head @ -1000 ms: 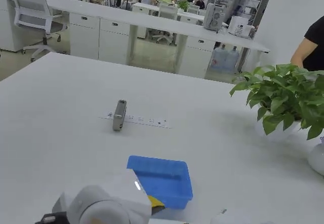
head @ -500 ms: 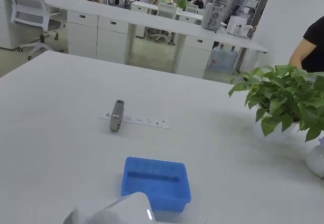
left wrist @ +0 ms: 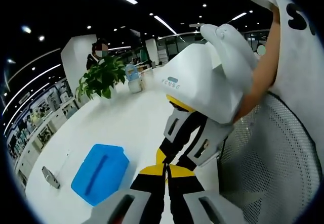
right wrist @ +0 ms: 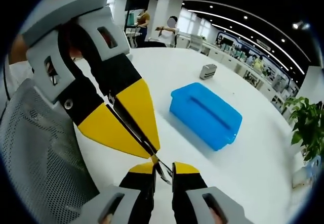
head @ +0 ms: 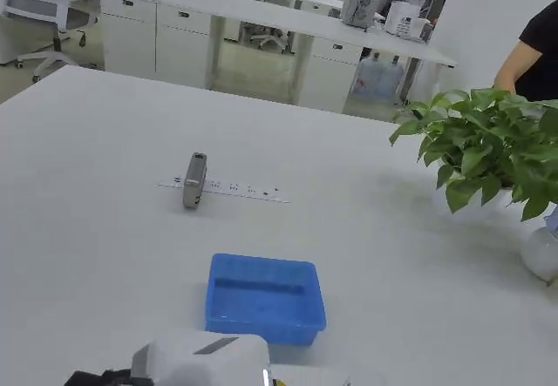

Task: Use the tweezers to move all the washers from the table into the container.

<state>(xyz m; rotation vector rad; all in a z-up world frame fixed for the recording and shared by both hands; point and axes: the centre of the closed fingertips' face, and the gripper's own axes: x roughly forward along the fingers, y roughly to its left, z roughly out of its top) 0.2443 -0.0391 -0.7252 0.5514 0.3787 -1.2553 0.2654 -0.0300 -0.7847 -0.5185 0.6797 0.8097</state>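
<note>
The left gripper (left wrist: 166, 169) has its yellow-tipped fingers (right wrist: 109, 128) pressed together on the thin metal tweezers (right wrist: 131, 126). The tweezers' end passes between the right gripper (right wrist: 163, 172)'s close-set fingers (right wrist: 185, 168); whether those pinch it cannot be told. This looks like reseating the tool. The blue plastic container (right wrist: 205, 113) sits well beyond the fingertips. Farther off lies a row of small specks (head: 235, 189), possibly washers.

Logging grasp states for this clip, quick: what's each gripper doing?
Left gripper: closed on the thin metal tweezers.
Right gripper: closed on the same tweezers' tip.
</note>
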